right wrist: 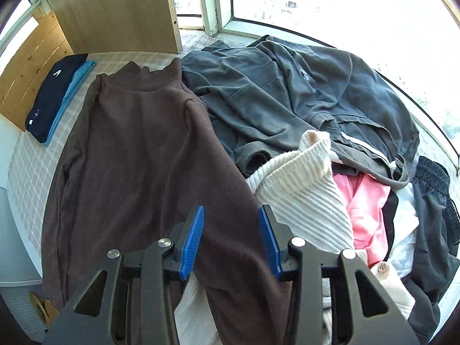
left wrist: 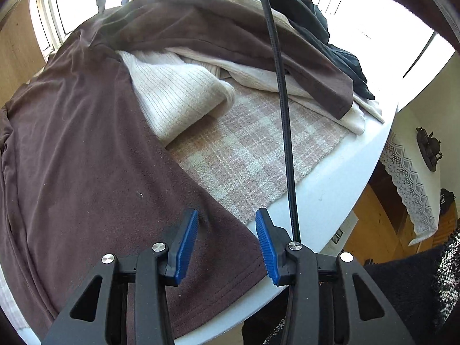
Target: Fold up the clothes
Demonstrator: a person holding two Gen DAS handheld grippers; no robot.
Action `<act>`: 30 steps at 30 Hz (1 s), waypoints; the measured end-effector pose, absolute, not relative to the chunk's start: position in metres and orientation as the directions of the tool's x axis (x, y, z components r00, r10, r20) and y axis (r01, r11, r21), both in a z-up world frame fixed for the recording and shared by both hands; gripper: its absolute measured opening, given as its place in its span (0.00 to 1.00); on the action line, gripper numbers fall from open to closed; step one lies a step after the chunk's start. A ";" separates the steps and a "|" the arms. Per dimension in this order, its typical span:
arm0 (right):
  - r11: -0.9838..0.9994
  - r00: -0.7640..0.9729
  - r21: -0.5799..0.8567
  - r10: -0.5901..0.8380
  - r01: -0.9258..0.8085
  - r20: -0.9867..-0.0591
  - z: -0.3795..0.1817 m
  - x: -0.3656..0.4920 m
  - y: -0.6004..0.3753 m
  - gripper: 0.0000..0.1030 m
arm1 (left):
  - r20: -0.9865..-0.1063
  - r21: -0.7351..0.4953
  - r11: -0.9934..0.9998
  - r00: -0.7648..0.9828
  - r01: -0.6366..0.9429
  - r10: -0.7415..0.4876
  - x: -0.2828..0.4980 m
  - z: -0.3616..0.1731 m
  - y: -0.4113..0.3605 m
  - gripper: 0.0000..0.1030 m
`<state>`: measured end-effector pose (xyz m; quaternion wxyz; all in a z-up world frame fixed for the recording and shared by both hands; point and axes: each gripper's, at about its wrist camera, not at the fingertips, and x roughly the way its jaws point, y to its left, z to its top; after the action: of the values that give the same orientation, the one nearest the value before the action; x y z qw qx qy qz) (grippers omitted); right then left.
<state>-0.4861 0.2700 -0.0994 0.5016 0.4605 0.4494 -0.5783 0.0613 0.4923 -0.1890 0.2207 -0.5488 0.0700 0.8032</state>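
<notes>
Brown fleece top lies spread flat, collar at 12 o'clock and hem toward the camera in the right wrist view, on a plaid cloth that covers the white round tabletop. Laid out full length like this, it reads as the garment chosen for folding; the body is smooth, which suits a first fold.

Right of it, from 1 to 4 o'clock, sits the unsorted heap: grey sweatshirt, cream ribbed knit, pink garment. At 10 o'clock a folded stack, navy on blue, is set apart by the wooden board, probably the finished pile.

One brown sleeve runs across the cream knit in the left wrist view, not yet tucked onto the body.

Right gripper: blue fingers apart, nothing between them; the fleece lies below the gap, its right edge passing under the fingers at 6 o'clock. No pinch visible.

Left gripper: fingers apart, empty. The hem corner of the fleece lies directly beneath the gap at the tabletop's near rim. Contact with the cloth is hard to judge here; it looks clear of it. A black cable crosses the view at 12 o'clock.
</notes>
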 end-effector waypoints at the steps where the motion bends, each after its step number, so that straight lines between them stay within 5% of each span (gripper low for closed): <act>1: -0.093 -0.068 -0.056 -0.135 0.994 -0.989 -0.104 -0.492 0.275 0.38 | -0.916 -0.127 -0.892 -0.294 -0.434 0.273 0.064 -0.190 0.491 0.37; 4: -0.105 -0.038 -0.031 -0.064 0.994 -0.997 -0.109 -0.511 0.291 0.38 | -0.909 -0.119 -0.887 -0.311 -0.446 0.278 0.066 -0.180 0.488 0.37; 9: -0.182 0.106 0.144 -0.204 0.973 -0.973 -0.037 -0.554 0.349 0.38 | -0.860 -0.075 -0.862 -0.405 -0.501 0.310 0.058 -0.144 0.495 0.38; 14: -0.215 0.037 0.094 -0.255 0.972 -0.966 0.005 -0.582 0.464 0.38 | -0.833 -0.061 -0.809 -0.416 -0.585 0.364 0.033 -0.142 0.546 0.38; 22: -0.328 -0.006 0.031 -0.111 0.944 -0.994 -0.067 -0.617 0.601 0.38 | -0.852 -0.097 -0.700 -0.305 -0.708 0.426 0.033 -0.162 0.618 0.38; 30: -0.180 -0.052 -0.042 -0.054 0.983 -0.997 -0.103 -0.600 0.613 0.38 | -0.867 -0.091 -0.731 -0.308 -0.676 0.392 0.032 -0.164 0.618 0.38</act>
<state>-0.6003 0.6128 -0.1027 0.4557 0.5161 0.4501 -0.5687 0.0322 0.6182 -0.1638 0.3361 -0.4830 0.1469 0.7951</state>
